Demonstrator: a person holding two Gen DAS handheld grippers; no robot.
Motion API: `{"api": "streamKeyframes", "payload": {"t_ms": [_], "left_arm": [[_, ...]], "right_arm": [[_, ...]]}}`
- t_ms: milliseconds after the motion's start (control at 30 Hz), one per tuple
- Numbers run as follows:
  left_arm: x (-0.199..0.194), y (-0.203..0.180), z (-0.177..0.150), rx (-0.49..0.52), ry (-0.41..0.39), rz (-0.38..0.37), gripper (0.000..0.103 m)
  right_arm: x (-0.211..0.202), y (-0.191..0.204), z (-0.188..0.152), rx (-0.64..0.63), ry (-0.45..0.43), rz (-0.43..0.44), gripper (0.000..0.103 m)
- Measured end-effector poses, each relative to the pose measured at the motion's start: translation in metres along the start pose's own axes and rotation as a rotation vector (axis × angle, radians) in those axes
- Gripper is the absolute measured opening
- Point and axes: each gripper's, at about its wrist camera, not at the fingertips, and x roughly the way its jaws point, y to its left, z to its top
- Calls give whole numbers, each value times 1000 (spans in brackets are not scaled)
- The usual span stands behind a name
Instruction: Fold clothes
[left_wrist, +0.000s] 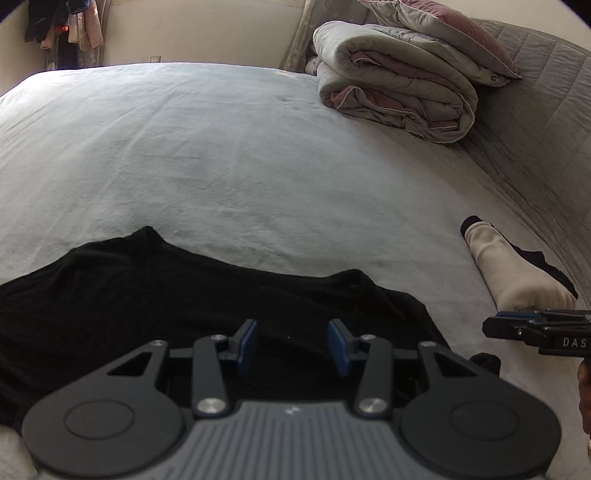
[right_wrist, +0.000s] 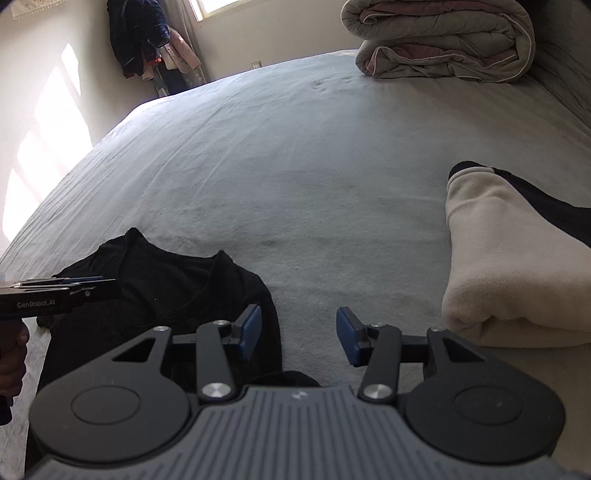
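Left gripper (left_wrist: 291, 341): jaws parted, blue pads (left_wrist: 248, 341) well apart, nothing clamped between them; it hangs tilted down over the black garment, and the cloth is seen below the gap, not pinched.
Right gripper (right_wrist: 298, 334): jaws likewise parted and empty; the left pad sits over the black garment's right edge, the right pad over bare sheet.
Black garment (left_wrist: 147, 295): the task's piece, spread on the near part of the bed, directly under the left gripper; two rounded corners point away from the cameras. In the right wrist view it (right_wrist: 166, 280) lies at lower left, bunched and creased.
Cream garment (right_wrist: 509, 266): a folded, fleecy bundle on the bed to the right of the black one, well apart from it, with bare sheet between; a dark piece (right_wrist: 546, 206) lies beside or under its far edge, which one cannot be told.
Hands: a bit of a hand (right_wrist: 13, 354) shows at the left edge of the right wrist view, gripping the other tool's handle.
Bed sheet (left_wrist: 221, 155): pale grey-blue, lightly wrinkled, covering the whole mattress.
Folded duvet (left_wrist: 399, 92): grey with dusky pink lining, stacked at the far right of the bed near the padded headboard (left_wrist: 546, 122).
Hanging clothes (right_wrist: 147, 37): dark and pink items against the far wall, beside a window (right_wrist: 221, 5).
Sunlight: bright patches on the left wall.
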Motion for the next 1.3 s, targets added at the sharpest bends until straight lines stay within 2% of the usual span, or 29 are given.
{"api": "streamKeyframes", "payload": {"t_ms": [133,233,267,300,333,567,700,800,933,1000,1133,1167,1200,1233,1300], "left_arm": [[20,-21,-6,8,18,-14,42],[32,-28,-8,-28,30,-31,41],[35,-31,-9,-42,31,-34,41],[38,-33,-9,-54,32,-34,40],[40,-35,-8,-62,34,-32,40],[43,-40,0,-84,28,-7,39],[45,-37,5,-108,13,2,39],[47,-34,7,-133,0,-4,39],[53,-32,10,-169,2,-7,39],[55,-33,11,-174,1,-11,39],[57,-34,14,-166,3,-11,39],[58,-34,15,-165,6,-13,39],[58,-34,16,-163,10,-14,39],[60,-34,17,-161,13,-15,39],[63,-37,19,-154,21,-13,39]], "right_arm": [[-4,-13,-17,-23,32,59,50],[2,-15,-31,-57,31,71,47],[3,-15,-34,-67,23,76,32],[4,-14,-36,-78,14,82,10],[4,-15,-38,-77,13,102,8],[-41,3,-48,-191,-68,206,8],[-64,21,-60,-271,-62,248,8],[-64,40,-77,-357,-11,279,8],[-48,60,-104,-452,105,267,8],[-42,63,-111,-466,147,255,15],[-55,50,-104,-385,105,281,18],[-58,44,-100,-358,85,280,24],[-62,38,-97,-330,64,278,38],[-64,31,-93,-301,37,259,44],[-64,19,-87,-264,5,217,46]]}}
